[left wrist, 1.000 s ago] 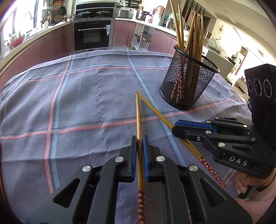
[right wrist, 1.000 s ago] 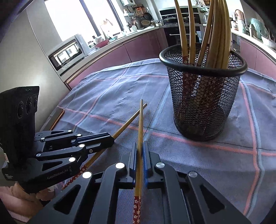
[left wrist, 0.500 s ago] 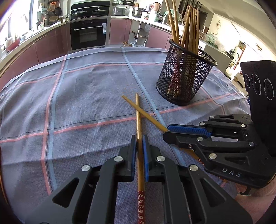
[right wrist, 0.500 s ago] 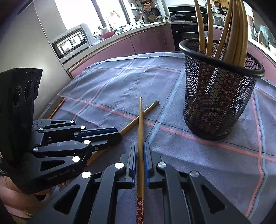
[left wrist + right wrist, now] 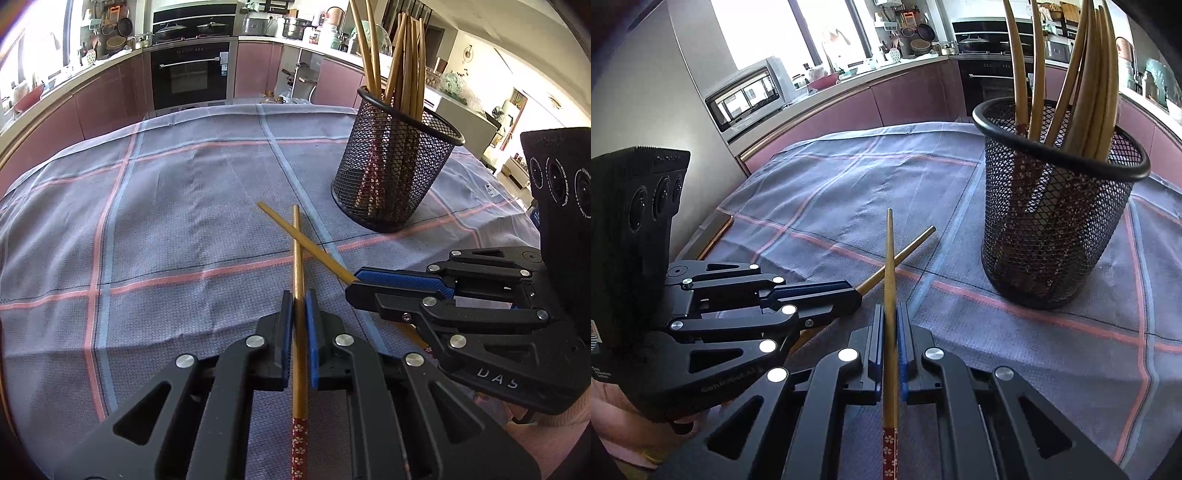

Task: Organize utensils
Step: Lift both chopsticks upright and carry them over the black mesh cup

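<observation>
Bare cloth (image 5: 177, 221) left, mesh basket (image 5: 391, 173) right

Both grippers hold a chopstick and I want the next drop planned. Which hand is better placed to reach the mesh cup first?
Right, probably. The right gripper sits on the side of the mesh cup; the left gripper would have to cross over it, and the chopsticks cross.

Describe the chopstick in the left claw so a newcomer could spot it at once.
Start at the black mesh cup full of chopsticks on the checked cloth. In front of it two loose chopsticks cross in an X. The one meant runs straight back between the blue pads of the left claw; the other chopstick slants off into the right claw.
</observation>
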